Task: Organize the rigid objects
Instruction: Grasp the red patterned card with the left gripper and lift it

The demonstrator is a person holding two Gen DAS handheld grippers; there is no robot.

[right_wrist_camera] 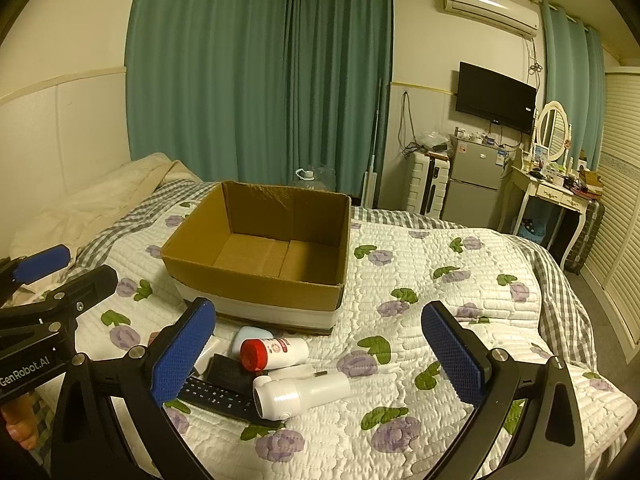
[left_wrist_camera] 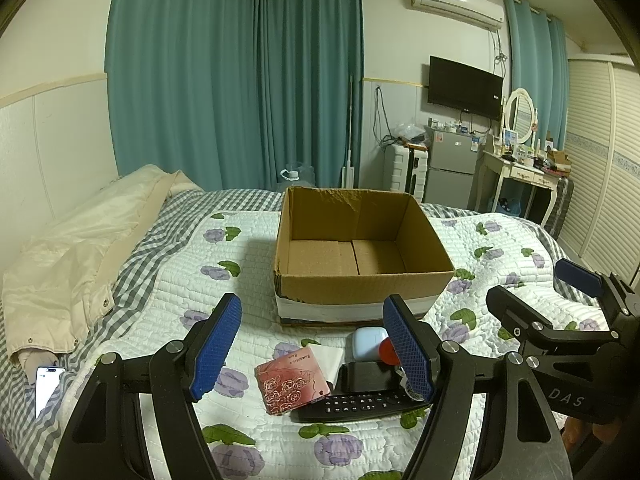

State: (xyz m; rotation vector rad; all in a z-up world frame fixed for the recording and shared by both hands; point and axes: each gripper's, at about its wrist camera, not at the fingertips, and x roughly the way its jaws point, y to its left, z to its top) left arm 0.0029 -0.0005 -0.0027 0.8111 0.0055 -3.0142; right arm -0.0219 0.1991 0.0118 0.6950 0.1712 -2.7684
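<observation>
An empty open cardboard box [left_wrist_camera: 360, 284] [right_wrist_camera: 256, 288] stands on the quilted bed. In front of it lies a cluster: a black remote [left_wrist_camera: 352, 404] [right_wrist_camera: 216, 396], a red floral packet [left_wrist_camera: 292, 384], a black case [left_wrist_camera: 366, 376] [right_wrist_camera: 232, 372], a pale blue earbud case [left_wrist_camera: 370, 342] [right_wrist_camera: 250, 336], a red-capped white bottle [right_wrist_camera: 276, 352] and a white bottle [right_wrist_camera: 300, 394] on its side. My left gripper [left_wrist_camera: 312, 348] is open above the cluster. My right gripper [right_wrist_camera: 320, 358] is open over the bottles, and also shows at the right of the left wrist view [left_wrist_camera: 540, 292].
A cream jacket [left_wrist_camera: 76, 248] and a phone [left_wrist_camera: 48, 388] lie at the bed's left. The floral quilt [right_wrist_camera: 440, 300] spreads right of the box. Beyond the bed stand a small fridge [left_wrist_camera: 452, 164], a dressing table [left_wrist_camera: 520, 172] and teal curtains.
</observation>
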